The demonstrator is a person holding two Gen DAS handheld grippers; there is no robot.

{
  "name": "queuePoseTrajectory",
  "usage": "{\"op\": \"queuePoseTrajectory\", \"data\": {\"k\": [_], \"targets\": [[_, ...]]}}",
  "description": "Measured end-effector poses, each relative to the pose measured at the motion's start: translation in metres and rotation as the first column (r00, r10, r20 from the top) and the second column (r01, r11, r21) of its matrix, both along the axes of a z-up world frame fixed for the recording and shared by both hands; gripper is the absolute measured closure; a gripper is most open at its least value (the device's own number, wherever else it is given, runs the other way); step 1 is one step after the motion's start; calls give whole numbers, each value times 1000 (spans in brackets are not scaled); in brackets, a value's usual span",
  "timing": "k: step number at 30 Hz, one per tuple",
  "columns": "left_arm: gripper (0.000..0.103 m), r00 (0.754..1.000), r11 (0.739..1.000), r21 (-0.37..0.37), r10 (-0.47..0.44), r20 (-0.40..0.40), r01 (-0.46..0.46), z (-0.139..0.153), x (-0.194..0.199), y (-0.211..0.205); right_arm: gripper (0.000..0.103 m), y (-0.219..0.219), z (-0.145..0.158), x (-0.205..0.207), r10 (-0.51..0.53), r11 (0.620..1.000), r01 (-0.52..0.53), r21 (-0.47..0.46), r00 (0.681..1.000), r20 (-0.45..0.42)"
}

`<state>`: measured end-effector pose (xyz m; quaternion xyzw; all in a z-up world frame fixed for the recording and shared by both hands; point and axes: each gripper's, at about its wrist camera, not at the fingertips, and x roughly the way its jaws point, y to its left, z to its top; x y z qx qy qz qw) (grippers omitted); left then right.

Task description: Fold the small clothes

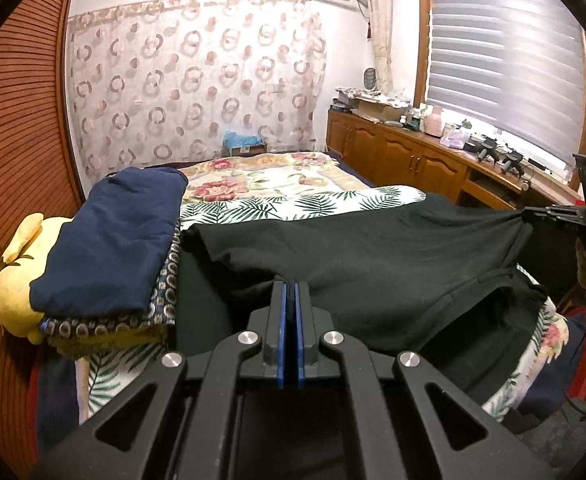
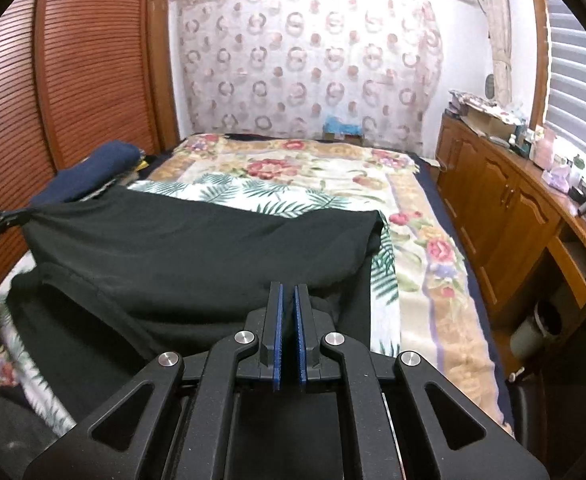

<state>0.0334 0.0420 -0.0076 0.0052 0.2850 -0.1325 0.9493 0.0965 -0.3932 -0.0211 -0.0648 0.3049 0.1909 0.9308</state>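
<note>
both grippers (image 1: 291, 280) (image 2: 289, 286) pinch black garment (image 1: 373, 256) edge.

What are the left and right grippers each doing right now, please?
Left gripper: shut on the black garment.
Right gripper: shut on the same black garment, at its other end.

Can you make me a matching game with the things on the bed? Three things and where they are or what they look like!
Things:
1. black garment
2. navy folded cloth
3. yellow plush toy

Clues:
A. on top of the pile at the left
B. held up by both grippers
C. under that pile, at the bed's left edge

Pairs: 1-B, 2-A, 3-C
</note>
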Motion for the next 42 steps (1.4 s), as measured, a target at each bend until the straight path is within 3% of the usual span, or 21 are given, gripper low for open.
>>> {"op": "queuePoseTrajectory", "data": {"k": [5,11,14,16,18,24,32,42], "targets": [[101,1000,1000,-2,5,-12,-5,-4,-16,-4,100,-4,0,-33,31,999,-31,-7,999,-23],[96,993,1000,-15,-9,-116,7,-35,-11,-6,100,0,-30,-34,14,999,-17,-30,994,-108],[82,993,1000,-5,24,-116,-25,-38,-13,1,90,-5,-37,-27,-36,998,31,-50,992,-117],[81,992,999,-6,39,-119,-40,-40,-15,6,78,-6,-34,-26,-53,997,47,-59,994,-97],[78,989,998,-2,61,-132,-61,-43,-10,14,78,-5,-30,-25,-61,996,56,-72,996,-69],[78,973,997,8,78,-219,-78,-64,23,24,64,15,-29,-7,-26,998,24,-58,999,-27],[78,946,999,34,18,-322,-7,-85,57,2,63,51,-65,30,-3,991,-5,-132,998,-60],[78,935,997,76,-3,-353,32,-89,74,-24,63,45,-91,47,-27,992,11,-130,992,-125]]}}
